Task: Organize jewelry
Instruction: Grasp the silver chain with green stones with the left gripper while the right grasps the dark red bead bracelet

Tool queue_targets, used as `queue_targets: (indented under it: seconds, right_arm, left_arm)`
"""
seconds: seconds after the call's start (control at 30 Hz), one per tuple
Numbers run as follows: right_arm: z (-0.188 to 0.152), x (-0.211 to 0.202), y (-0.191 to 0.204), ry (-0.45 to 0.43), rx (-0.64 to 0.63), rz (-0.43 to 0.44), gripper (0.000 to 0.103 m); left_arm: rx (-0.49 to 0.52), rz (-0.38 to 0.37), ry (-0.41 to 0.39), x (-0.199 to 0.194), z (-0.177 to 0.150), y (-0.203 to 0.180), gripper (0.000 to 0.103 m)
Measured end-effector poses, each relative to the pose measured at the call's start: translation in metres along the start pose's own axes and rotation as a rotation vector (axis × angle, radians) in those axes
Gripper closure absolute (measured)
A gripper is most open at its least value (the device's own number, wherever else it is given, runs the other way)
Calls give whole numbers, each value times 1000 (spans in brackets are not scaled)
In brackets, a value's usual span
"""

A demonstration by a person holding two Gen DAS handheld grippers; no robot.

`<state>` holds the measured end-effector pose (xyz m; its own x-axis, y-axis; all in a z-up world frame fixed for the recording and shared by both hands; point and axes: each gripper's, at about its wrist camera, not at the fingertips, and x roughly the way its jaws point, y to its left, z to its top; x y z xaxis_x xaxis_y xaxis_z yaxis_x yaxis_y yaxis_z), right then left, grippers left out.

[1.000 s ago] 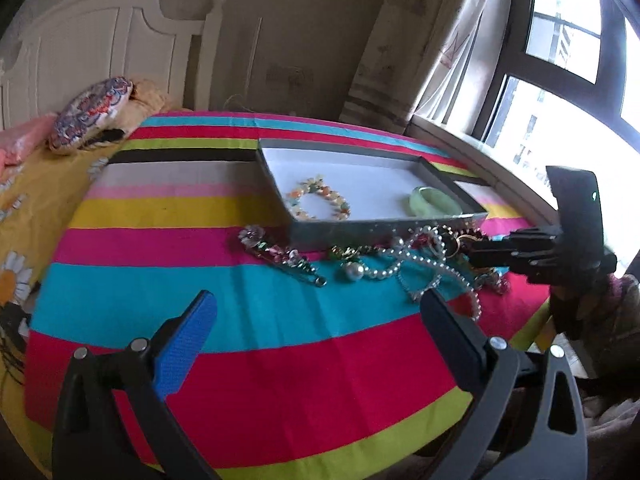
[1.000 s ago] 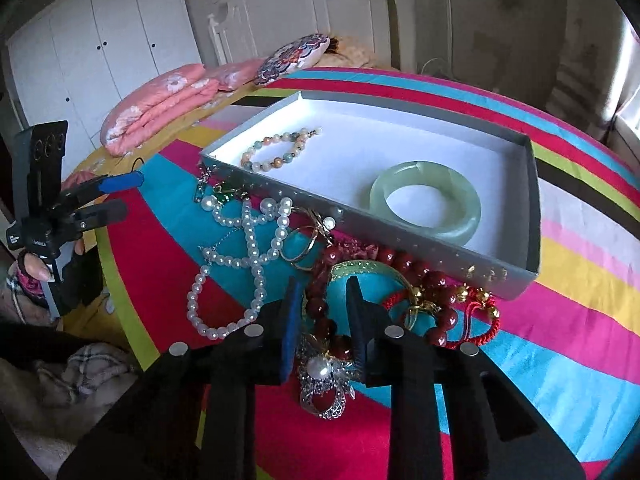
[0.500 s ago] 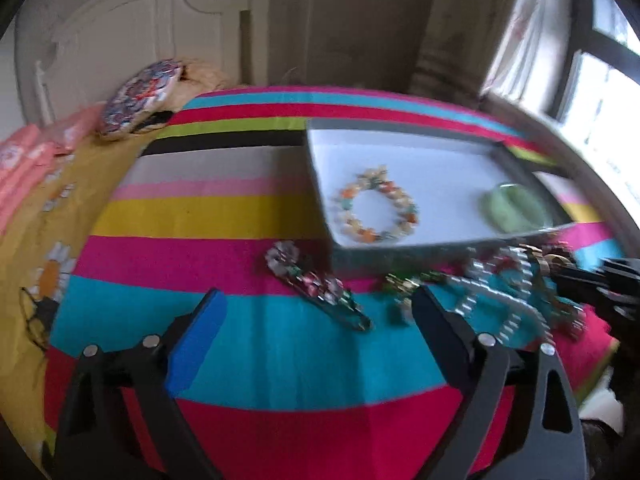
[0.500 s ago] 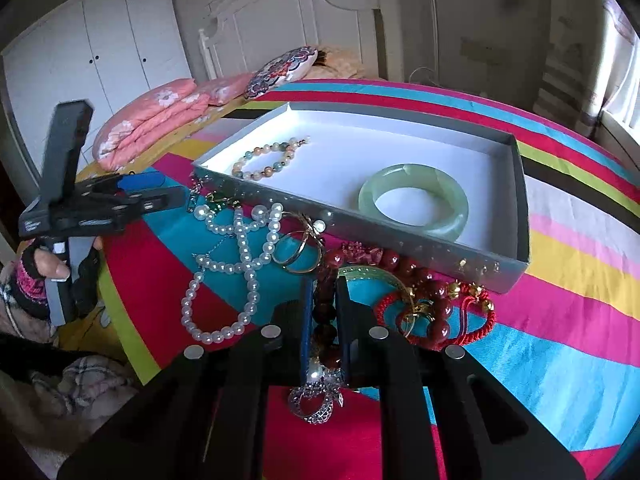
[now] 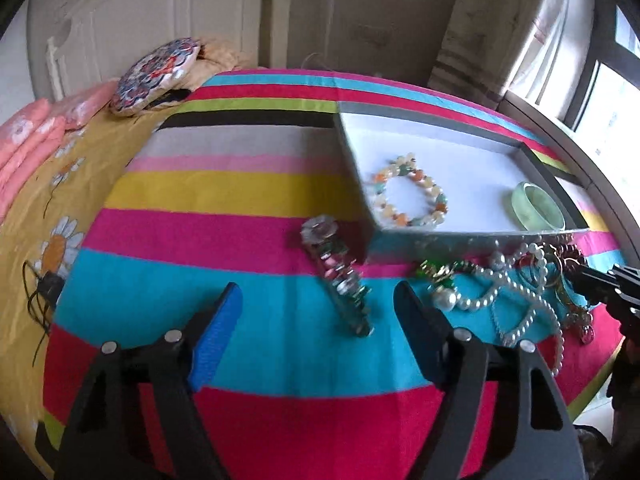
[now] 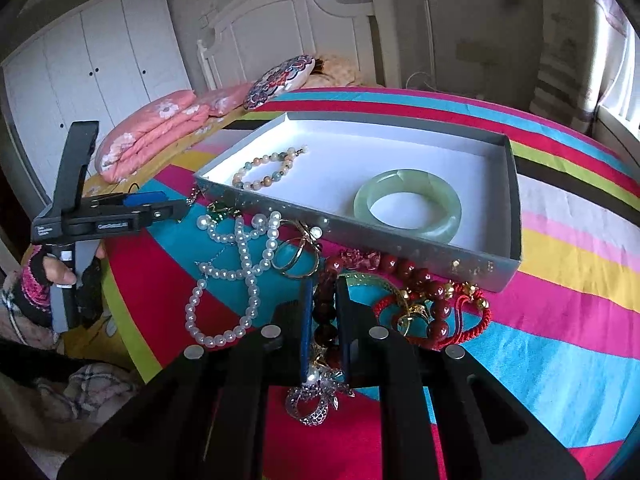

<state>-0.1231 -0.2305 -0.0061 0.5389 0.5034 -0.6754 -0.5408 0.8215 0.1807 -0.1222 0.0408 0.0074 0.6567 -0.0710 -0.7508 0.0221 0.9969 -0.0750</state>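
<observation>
Dark red bead strand (image 6: 326,316) now pinched in your right tool (image 6: 322,320), near side of the grey box (image 6: 400,246). Left tool (image 5: 318,316) swung over the jewelled bar (image 5: 340,280), jaws closing, not touching. 2 pickups queued.

This is a bedroom in a home. A bed (image 6: 560,240) spread with a brightly striped cover fills both views, backed by a white carved headboard (image 6: 296,28). Folded pink bedding (image 6: 152,128) and a round patterned cushion (image 6: 280,80) lie near its head. White wardrobe doors (image 6: 92,64) stand along one wall, and a curtain (image 5: 480,40) hangs beside a dark-framed window (image 5: 600,92).
</observation>
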Motion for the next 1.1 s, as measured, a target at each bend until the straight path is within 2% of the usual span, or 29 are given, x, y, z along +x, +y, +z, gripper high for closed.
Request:
queue_targets:
  seconds: [0.03, 0.1, 0.17, 0.2, 0.23, 0.5, 0.63, 0.73, 0.9, 0.97, 1.0, 1.03, 1.07, 1.1]
  right_arm:
    - [0, 0, 0, 1, 4, 2, 90]
    - [1, 0, -1, 9, 4, -5, 90]
    - [1, 1, 2, 15, -9, -14, 89]
    - [0, 2, 3, 17, -15, -17, 89]
    - [0, 3, 4, 21, -21, -19, 89]
    - [-2, 3, 3, 33, -19, -24, 87]
    - [-2, 5, 6, 40, -34, -24, 86]
    - [-2, 2, 7, 18, -30, -14, 90]
    - [-2, -12, 0, -47, 21, 14, 91]
    - [0, -21, -4, -81, 54, 29, 91]
    - [1, -27, -6, -102, 71, 39, 91]
    - [2, -32, -9, -124, 88, 48, 91]
    - [4, -39, -12, -151, 109, 60, 91]
    - [6, -44, -16, -173, 128, 70, 91]
  left_arm:
    - [23, 19, -3, 3, 1, -6, 27]
    - [66, 54, -5, 6, 1, -14, 34]
    - [75, 49, -23, 4, 1, -17, 76]
    - [78, 56, -30, 3, 0, -16, 82]
    - [84, 50, -31, 2, -1, -15, 86]
    - [71, -70, -71, -17, -21, -7, 88]
    - [93, -94, -96, -25, -30, -14, 88]
    - [122, -113, -116, -31, -32, -25, 99]
    - [144, -109, -114, -32, -33, -33, 99]
    - [131, -104, -100, -31, -32, -30, 94]
    - [133, -101, -85, -28, -31, -30, 86]
    - [137, -91, -78, -26, -32, -30, 64]
    - [141, -88, -86, -27, -33, -31, 50]
    - [144, -86, -96, -27, -33, -31, 49]
